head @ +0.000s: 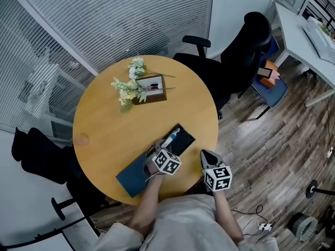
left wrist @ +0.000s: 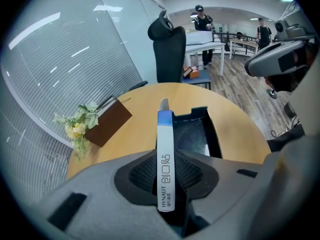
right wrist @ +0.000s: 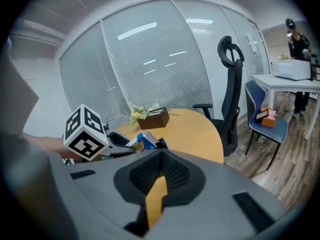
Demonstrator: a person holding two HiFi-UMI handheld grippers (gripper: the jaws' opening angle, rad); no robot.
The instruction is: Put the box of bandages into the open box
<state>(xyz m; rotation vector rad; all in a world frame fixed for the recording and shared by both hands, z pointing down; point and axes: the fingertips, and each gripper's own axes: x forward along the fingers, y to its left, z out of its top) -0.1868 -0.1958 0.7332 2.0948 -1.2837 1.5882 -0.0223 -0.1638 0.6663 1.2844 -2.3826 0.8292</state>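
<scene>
So the box of bandages (left wrist: pixel 165 169) is a slim white carton with a blue end. It's clamped in the left gripper (head: pixel 163 148), whose jaws are pressed on its two broad faces toward the near end, leaving the blue end sticking out. It hangs just over the near end of the open box (left wrist: pixel 215 134), above the rim and not inside yet.

Our read on handling: it's thin card, so very light and fairly stiff along its length, but the flat faces would dent if squeezed hard. The printed surface looks smooth, so it could slide in the pads if tilted steeply. The broad faces are the right place to hold it, since the narrow edges give the pads next to nothing. When it's let go it should just drop flat, nothing fragile about it.

The open box is dark inside and looks empty to us, though the carton blocks part of the view. A flat dark-blue panel (head: pixel 131 175), probably the lid, lies touching its near-left side.

The right gripper (right wrist: pixel 160 159) sits to the right of the open box with its jaws together on nothing.

On the far side of the open box, well apart, is a brown box (head: pixel 152 89) holding something white and something red that we can't identify. Pale flowers (head: pixel 127 88) lie against it.
</scene>
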